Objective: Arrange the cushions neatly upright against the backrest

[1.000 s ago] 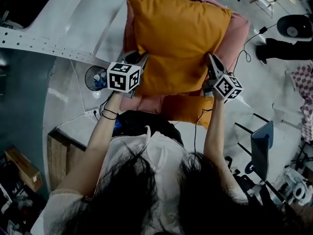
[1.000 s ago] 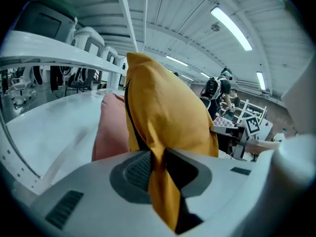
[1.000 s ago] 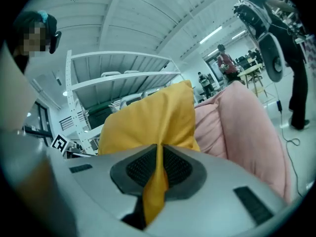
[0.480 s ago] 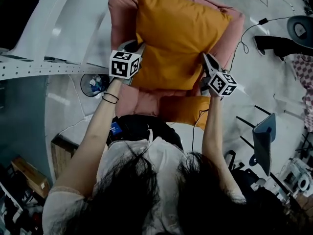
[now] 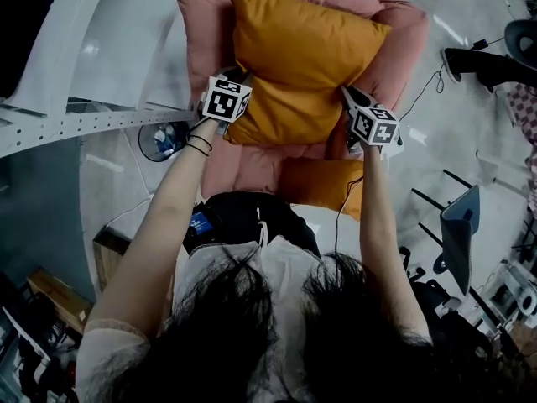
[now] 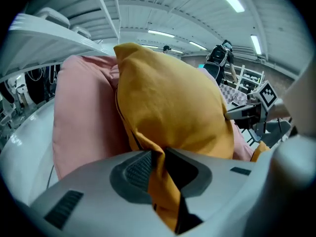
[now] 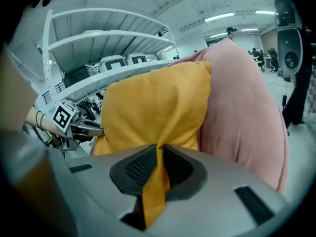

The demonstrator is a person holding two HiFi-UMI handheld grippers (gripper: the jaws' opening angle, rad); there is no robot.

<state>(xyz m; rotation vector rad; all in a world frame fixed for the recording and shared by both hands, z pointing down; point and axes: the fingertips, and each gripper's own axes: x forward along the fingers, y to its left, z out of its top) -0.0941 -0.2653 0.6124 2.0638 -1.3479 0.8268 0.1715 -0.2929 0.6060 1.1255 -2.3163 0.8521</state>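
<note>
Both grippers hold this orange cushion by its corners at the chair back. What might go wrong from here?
1. The left gripper and right gripper each pinch only a thin fold of the orange cushion; the fabric may slip out.
2. Released, it may flop forward off the soft pink backrest onto the second cushion lying in front.

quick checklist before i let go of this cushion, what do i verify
1. Left gripper shut on a lower corner of the cushion: ok.
2. Right gripper shut on the other lower corner: ok.
3. Cushion leaning on the backrest: ok.
4. Cushion's bottom edge down on the seat: cannot tell, hidden under the cushion.
5. Second cushion upright at the backrest: not ok, it lies low at the front.
</note>
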